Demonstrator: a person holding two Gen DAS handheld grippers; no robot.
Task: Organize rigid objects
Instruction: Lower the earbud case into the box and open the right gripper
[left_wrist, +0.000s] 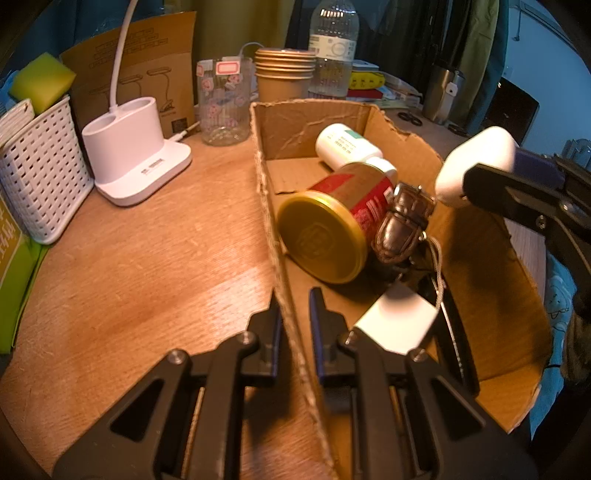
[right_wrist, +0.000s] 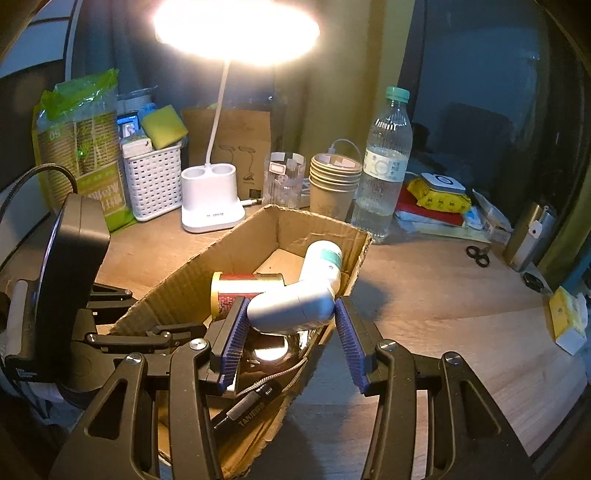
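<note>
Holding a smooth white plastic oval case (right_wrist: 291, 308) over the brown cardboard box (right_wrist: 177, 291).
My right tongs (right_wrist: 291, 321) squeeze its hard, light, slippery ends; my left tongs (left_wrist: 293, 306) pinch the box wall.

Left gripper (left_wrist: 295, 306) clamped; right gripper (right_wrist: 291, 325) gripping.

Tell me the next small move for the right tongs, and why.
Probably lower the white oval case into the cardboard box and release. The right tongs hold it above the tin, and the left tongs pinch the box wall, steadying it.
</note>
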